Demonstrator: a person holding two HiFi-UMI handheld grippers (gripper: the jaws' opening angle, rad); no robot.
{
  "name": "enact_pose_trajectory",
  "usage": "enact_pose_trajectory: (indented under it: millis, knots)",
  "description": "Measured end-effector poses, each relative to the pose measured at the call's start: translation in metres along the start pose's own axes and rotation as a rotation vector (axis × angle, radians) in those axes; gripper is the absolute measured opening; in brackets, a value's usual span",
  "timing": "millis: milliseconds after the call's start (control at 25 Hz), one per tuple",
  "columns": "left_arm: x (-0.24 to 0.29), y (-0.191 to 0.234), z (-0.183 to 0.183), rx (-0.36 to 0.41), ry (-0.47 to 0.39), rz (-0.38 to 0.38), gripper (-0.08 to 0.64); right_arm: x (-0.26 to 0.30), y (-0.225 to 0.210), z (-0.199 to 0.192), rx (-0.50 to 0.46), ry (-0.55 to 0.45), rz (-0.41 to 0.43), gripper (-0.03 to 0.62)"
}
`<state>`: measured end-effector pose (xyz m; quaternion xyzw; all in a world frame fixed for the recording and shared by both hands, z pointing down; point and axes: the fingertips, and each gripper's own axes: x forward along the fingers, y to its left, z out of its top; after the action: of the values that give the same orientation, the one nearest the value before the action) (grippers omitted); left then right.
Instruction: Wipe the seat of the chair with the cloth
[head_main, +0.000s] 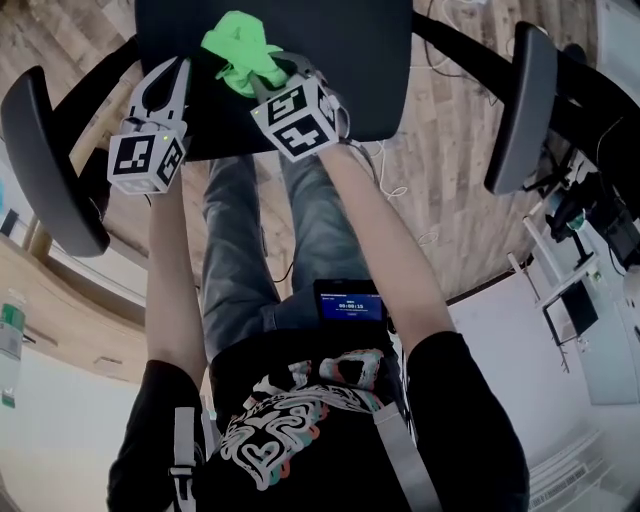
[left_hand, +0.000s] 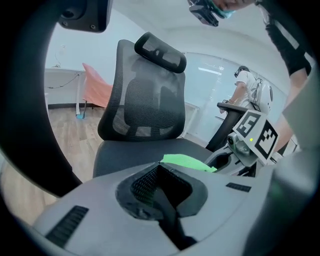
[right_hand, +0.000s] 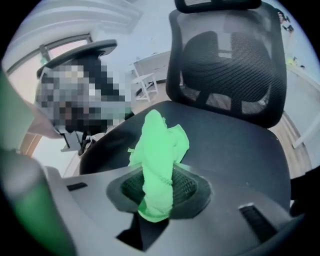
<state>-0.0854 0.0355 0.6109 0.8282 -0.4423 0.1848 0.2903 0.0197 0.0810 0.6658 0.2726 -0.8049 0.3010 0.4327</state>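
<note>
Open seat (head_main: 372, 62) between left armrest (head_main: 45, 165) and right armrest (head_main: 520, 110), backrest (right_hand: 231, 62) behind.

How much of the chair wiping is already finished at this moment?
Done: the right gripper is shut on the green cloth. In hand: it is held over the seat. Left: the wiping itself; no wiped patch shows. The left gripper is shut, empty.

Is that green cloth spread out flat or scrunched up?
Scrunched up: the bright green cloth is bunched into a crumpled strip, pinched in the closed jaws of the right gripper, over the dark grey chair seat.
</note>
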Motion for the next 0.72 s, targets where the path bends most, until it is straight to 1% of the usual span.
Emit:
enact_pose_trajectory:
  millis: [120,280,400,520,640,720]
  knots:
    - [0.003,0.000,0.007,-0.004,-0.008,-0.005,-0.002,-0.012,-0.029,0.006,0.068,-0.027,-0.066,0.098]
    - [-0.001,-0.006,0.026,0.002,-0.029,-0.005,-0.002,-0.040,-0.047,0.021,0.110,-0.092,-0.108,0.098]
    - [-0.005,-0.016,0.050,0.037,-0.049,-0.018,-0.002,-0.064,-0.051,0.037,0.104,-0.144,-0.125,0.098]
    - [-0.016,-0.032,0.078,0.078,-0.070,-0.050,-0.002,-0.091,-0.047,0.054,0.075,-0.178,-0.130,0.098]
    - [-0.032,-0.052,0.113,0.121,-0.102,-0.076,-0.002,-0.125,-0.044,0.075,0.045,-0.215,-0.139,0.098]
    - [-0.044,-0.061,0.141,0.146,-0.133,-0.075,-0.002,-0.152,-0.046,0.094,0.032,-0.258,-0.152,0.098]
